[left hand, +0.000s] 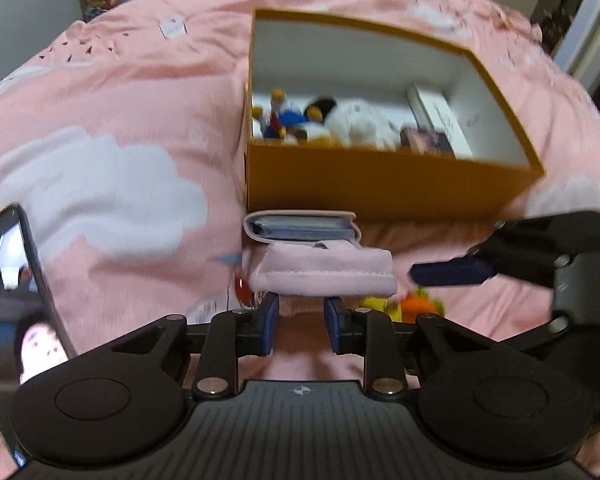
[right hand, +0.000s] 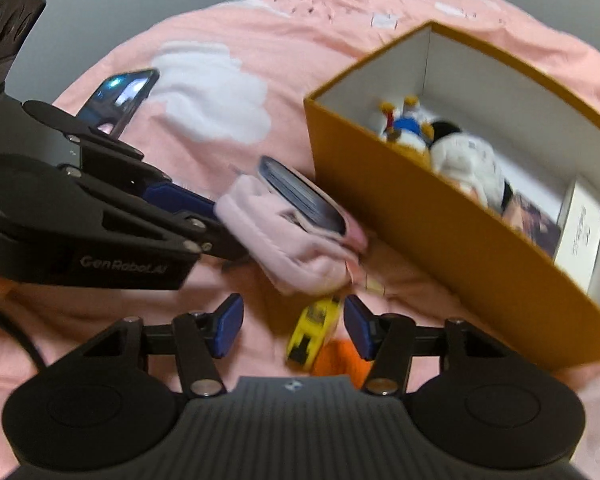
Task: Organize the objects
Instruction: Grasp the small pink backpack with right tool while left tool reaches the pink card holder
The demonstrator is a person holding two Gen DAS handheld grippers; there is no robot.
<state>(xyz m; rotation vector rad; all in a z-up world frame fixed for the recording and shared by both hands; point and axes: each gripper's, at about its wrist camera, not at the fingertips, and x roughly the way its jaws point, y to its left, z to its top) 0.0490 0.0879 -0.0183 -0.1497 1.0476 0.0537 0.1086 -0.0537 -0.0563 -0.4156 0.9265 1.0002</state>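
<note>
Pink wallet (left hand: 320, 272) open on bedspread, beside orange box (left hand: 380, 184)

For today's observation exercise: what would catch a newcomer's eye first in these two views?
First, the open orange box on the pink bedspread, with soft toys lying inside. Just in front of it lies a pink wallet, with the left gripper right at its near edge. Beside the wallet, a yellow toy car sits between the open fingers of the right gripper.
</note>
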